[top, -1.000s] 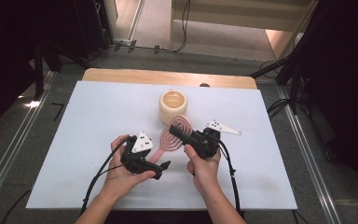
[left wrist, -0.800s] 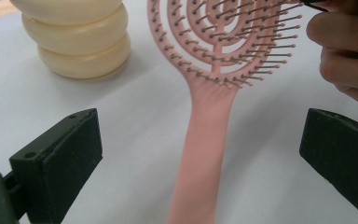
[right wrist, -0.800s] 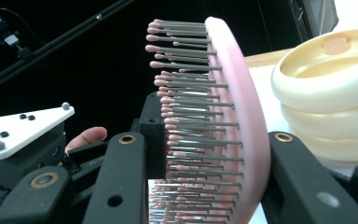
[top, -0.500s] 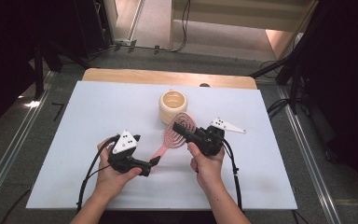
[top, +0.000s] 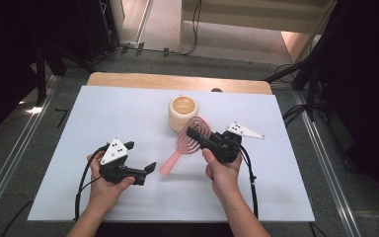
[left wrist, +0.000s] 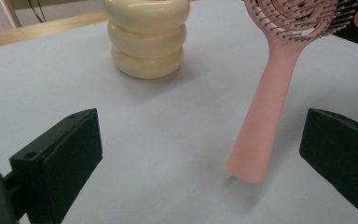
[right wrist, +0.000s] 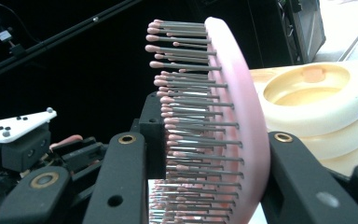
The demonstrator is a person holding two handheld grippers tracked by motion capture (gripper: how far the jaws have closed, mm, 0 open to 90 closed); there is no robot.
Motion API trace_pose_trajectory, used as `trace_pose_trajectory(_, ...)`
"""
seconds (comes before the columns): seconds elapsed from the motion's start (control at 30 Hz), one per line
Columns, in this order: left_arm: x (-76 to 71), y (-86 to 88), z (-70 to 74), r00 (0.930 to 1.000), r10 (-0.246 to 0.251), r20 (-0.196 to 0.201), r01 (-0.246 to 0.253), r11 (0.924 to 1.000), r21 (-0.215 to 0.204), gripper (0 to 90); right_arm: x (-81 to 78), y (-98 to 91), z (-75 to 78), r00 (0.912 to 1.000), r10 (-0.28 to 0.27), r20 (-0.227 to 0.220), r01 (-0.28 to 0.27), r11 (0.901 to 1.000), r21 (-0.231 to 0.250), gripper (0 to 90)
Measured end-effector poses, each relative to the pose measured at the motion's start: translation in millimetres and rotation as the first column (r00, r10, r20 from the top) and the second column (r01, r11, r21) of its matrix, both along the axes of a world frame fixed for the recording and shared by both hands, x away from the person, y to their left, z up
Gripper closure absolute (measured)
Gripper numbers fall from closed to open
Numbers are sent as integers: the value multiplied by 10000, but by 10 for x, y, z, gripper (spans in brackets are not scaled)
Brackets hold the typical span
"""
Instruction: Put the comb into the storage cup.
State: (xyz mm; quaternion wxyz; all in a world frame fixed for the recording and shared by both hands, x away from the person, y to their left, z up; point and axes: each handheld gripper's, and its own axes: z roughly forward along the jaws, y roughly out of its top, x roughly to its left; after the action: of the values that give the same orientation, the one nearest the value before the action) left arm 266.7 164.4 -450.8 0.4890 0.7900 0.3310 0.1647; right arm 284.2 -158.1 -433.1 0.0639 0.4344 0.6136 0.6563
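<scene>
Presently, right gripper (top: 196, 133): jaws pinched pink hairbrush (top: 186, 145) head.
Left gripper (top: 148, 170): jaws spread, empty.
Cream holder (top: 182, 112): on desk (top: 276, 197).

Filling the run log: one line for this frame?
right gripper: shut on pink hairbrush head | left gripper: open, empty | brush handle end near table | cream ribbed holder: untouched

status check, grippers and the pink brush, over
Right gripper shut on pink plastic hairbrush at its head, handle angled down toward the table. Left gripper open, near the handle tip, not touching. Cream ribbed round holder close behind the brush head.
</scene>
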Motion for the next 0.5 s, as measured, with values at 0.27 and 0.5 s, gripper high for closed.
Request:
trace_pose_trajectory(0.27, -46, 168, -23, 9983, 206, 548, -194, 9995, -238, 5, 14, -52, 33, 9999, -73, 151, 75, 9999, -69, 628)
trace_pose_trajectory(0.5, -70, 386, -32, 9924, 756, 976, -704, 9960, -559, 7, 19, -93, 77, 9996, -93, 269, 97, 9999, -132, 627)
